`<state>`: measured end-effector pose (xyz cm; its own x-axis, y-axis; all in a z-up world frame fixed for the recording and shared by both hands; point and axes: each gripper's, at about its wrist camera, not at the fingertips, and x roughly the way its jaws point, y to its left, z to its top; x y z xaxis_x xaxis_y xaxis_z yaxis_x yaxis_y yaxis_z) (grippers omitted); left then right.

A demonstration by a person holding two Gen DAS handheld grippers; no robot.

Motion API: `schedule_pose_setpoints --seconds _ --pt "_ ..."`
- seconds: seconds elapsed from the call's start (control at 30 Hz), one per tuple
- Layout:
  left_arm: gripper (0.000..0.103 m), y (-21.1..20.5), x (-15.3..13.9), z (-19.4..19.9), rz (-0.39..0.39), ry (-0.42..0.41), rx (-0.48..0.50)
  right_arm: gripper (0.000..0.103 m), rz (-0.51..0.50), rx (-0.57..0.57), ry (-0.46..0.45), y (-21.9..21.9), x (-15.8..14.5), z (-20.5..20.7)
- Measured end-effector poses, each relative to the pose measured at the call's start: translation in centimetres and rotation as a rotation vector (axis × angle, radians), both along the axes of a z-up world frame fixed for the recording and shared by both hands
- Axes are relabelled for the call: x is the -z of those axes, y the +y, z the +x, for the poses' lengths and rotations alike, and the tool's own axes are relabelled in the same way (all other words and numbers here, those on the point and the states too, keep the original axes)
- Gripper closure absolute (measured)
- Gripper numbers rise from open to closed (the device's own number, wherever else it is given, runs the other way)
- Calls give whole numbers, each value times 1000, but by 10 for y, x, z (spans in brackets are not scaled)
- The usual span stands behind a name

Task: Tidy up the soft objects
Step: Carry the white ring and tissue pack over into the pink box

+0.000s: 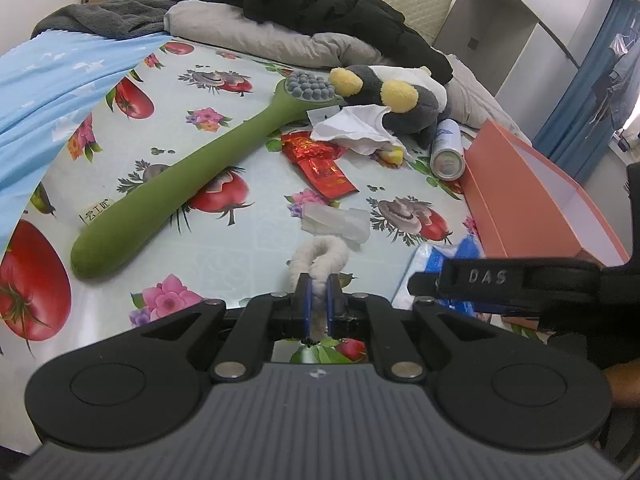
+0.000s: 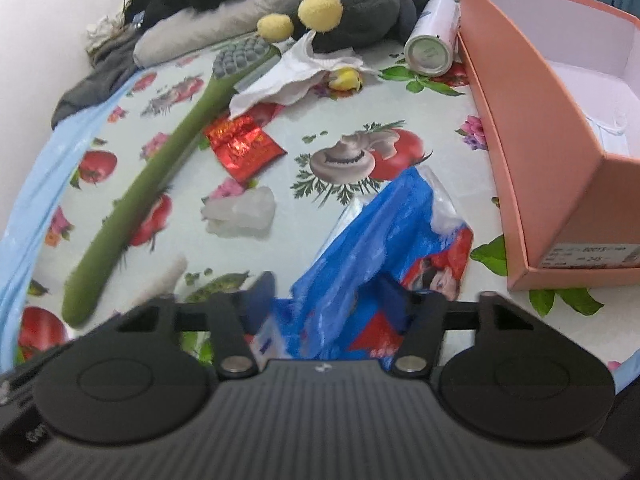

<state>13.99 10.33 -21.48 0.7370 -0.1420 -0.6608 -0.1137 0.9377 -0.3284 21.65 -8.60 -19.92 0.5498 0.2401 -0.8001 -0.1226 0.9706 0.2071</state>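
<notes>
On the bed (image 1: 248, 240), which is carrying a sheet printed with tomatoes, mushrooms and flowers, the soft objects are lying scattered. The left hand-held gripper (image 1: 318, 294) is pinching a cream fuzzy loop (image 1: 320, 254), with its blue pads pressed against the loop's two sides and the curved end sticking out beyond the fingertips, low over the sheet. The right hand-held gripper (image 2: 324, 292) is standing partly spread over a blue plastic bag (image 2: 360, 232) (the view is blurred); the bag's crumpled plastic is lying between the fingers, and whether the pads are pressing on it cannot be told. In the left wrist view, a black finger of the right hand-held gripper is crossing the lower right of the frame, just beside the bag (image 1: 436, 258).

A long green plush toothbrush (image 1: 168, 184) is lying diagonally across the sheet, its grey bristle head touching a grey and white plush toy (image 1: 400, 92) with yellow pads. A white cloth (image 1: 352, 128) is lying against the plush toy, partly over a red foil packet (image 1: 320, 160). A crumpled clear plastic wrapper (image 1: 336, 220) is lying near the loop. A white cylindrical can (image 1: 448, 148) is lying on its side between the plush toy and an open pink shoebox (image 2: 552, 152), which is standing at the bed's right side. A grey pillow (image 1: 248, 36) and black clothing (image 1: 320, 4) are lying at the far end of the bed.
</notes>
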Motion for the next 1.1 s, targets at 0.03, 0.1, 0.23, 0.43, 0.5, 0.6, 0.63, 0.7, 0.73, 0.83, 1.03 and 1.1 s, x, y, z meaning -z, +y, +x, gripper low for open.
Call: schedule_pose_setpoints --seconds 0.03,0.1,0.23,0.43,0.5,0.6,0.63,0.7,0.73,0.83,1.03,1.1 --pt "95 -1 -1 0 0 0 0 66 -8 -6 -2 0 0 -1" --pt "95 -1 -1 0 0 2 -2 82 -29 -24 -14 -2 -3 -4" --pt "95 -5 -7 -1 -3 -1 -11 90 -25 -58 -23 -9 -10 -9" --pt "95 -14 -25 -4 2 -19 -20 92 -10 -120 -67 -19 -31 -25" --pt "95 -16 -32 -6 1 -23 -23 93 -5 -137 -96 -22 -41 -31" --pt "95 -20 -44 -9 -1 -32 -26 93 12 -149 -124 -27 -55 -37" --pt "95 -21 -49 -10 0 -36 -26 93 21 -151 -132 -30 -60 -39" --pt "95 -24 -58 -13 2 -46 -26 93 31 -157 -154 -34 -72 -44" --pt "94 -26 -63 -14 3 -51 -25 93 36 -161 -164 -36 -77 -46" --pt "94 -32 -80 -18 9 -71 -19 93 54 -169 -195 -42 -95 -52" --pt "94 -43 -118 -24 7 -125 1 93 83 -172 -278 -56 -131 -63" --pt "94 -47 -131 -25 8 -148 8 93 89 -171 -305 -62 -143 -65"
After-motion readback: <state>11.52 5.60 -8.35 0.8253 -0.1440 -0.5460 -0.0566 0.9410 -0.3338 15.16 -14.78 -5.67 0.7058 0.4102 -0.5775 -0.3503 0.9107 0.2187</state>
